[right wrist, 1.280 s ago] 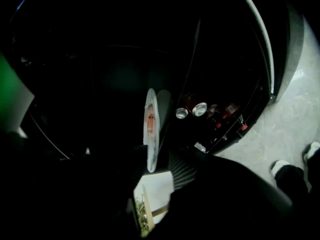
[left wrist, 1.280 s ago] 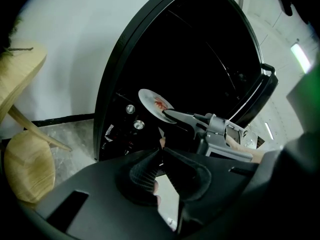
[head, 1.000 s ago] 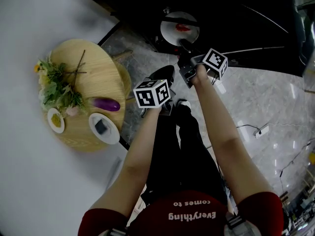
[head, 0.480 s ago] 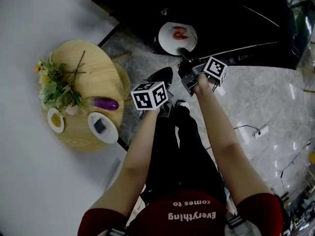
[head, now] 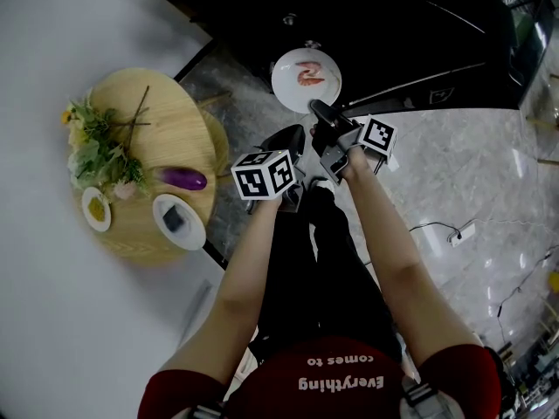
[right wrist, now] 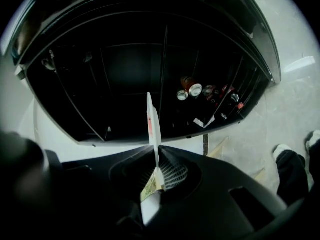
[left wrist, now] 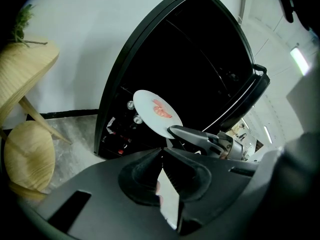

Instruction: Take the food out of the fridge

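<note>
A white plate [head: 306, 78] bearing a red piece of food is held by its near rim in my right gripper [head: 320, 112], just outside the open black fridge [head: 393, 24]. The right gripper view shows the plate [right wrist: 152, 121] edge-on, with the right gripper [right wrist: 156, 160] shut on its rim. From the left gripper view the plate [left wrist: 155, 113] hangs tilted before the fridge [left wrist: 190, 54], the right gripper [left wrist: 175, 132] clamped on its lower edge. My left gripper [left wrist: 162, 156] is shut with nothing in it and sits below and left of the plate [head: 293, 140].
A round wooden table [head: 170, 125] at the left carries greens [head: 100, 151], an aubergine [head: 184, 178] and two small plates [head: 179, 222]. A wooden stool [left wrist: 25, 154] stands under it. Cans and bottles [right wrist: 192, 90] lie on the fridge's lower shelf. The person's legs stand on the grey marble floor [head: 454, 164].
The plate has come out of the dark fridge toward the person, held by the right gripper as it drew back. The left gripper has stayed put.
</note>
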The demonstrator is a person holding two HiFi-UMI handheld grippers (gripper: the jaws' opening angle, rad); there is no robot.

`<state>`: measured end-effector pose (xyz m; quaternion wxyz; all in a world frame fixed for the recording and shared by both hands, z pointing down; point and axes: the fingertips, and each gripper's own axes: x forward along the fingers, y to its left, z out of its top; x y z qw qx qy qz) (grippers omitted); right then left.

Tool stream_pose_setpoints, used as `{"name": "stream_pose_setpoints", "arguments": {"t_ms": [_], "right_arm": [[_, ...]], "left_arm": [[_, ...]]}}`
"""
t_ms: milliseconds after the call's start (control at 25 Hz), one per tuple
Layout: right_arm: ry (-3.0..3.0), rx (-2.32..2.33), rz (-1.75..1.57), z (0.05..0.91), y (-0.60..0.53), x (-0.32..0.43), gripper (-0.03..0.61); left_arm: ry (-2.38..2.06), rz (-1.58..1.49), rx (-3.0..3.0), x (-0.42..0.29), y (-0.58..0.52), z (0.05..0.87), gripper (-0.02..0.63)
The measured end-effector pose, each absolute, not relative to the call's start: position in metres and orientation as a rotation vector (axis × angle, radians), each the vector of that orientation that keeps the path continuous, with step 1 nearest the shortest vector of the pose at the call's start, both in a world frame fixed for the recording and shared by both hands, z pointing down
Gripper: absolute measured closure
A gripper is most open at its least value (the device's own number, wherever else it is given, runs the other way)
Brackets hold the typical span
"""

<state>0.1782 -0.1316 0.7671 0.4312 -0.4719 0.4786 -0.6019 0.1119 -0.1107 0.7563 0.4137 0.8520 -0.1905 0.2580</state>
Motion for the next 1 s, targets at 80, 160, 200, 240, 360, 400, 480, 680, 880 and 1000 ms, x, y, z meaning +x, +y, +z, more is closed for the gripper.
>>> {"name": "stream_pose_setpoints", "arguments": {"t_ms": [80,160,200,240,360,400,480,680,880,1000], "right_arm": [[1.210,-1.160,-1.507,0.765,-0.127,0.172,0.554],[1.222,-1.134,-1.512,0.762,-0.123,0.165,0.554],[1.229,-1.119,-1.514,0.760,-0.120,0.162,0.554],[1.238,-1.106,-1.514,0.758,-0.117,0.158,0.554],[1.280,-1.088,-1.519,0.751,-0.108,0.147,0.554],[1.294,-1.085,-1.523,0.748,-0.104,0.142,0.554],[1.312,-1.077,-1.529,0.743,-0.097,0.134,0.554],[1.351,-1.063,-1.521,0.725,-0.082,0.122,0.554],[1.417,-1.040,-1.500,0.692,-0.065,0.109,0.554],[1.434,-1.050,-1.516,0.682,-0.052,0.106,0.554]], "left_arm": [[-0.474,0.656,2.142,0.110,-0.105,0.758,0.604],[-0.473,0.658,2.142,0.107,-0.101,0.758,0.604],[-0.474,0.656,2.142,0.106,-0.099,0.758,0.604],[-0.475,0.653,2.141,0.104,-0.096,0.758,0.604],[-0.473,0.648,2.139,0.097,-0.088,0.757,0.604],[-0.472,0.649,2.140,0.095,-0.086,0.756,0.604],[-0.464,0.653,2.145,0.089,-0.081,0.755,0.605],[-0.425,0.672,2.162,0.083,-0.069,0.749,0.604],[-0.380,0.683,2.169,0.071,-0.050,0.727,0.604],[-0.358,0.693,2.166,0.065,-0.036,0.714,0.604]]}}
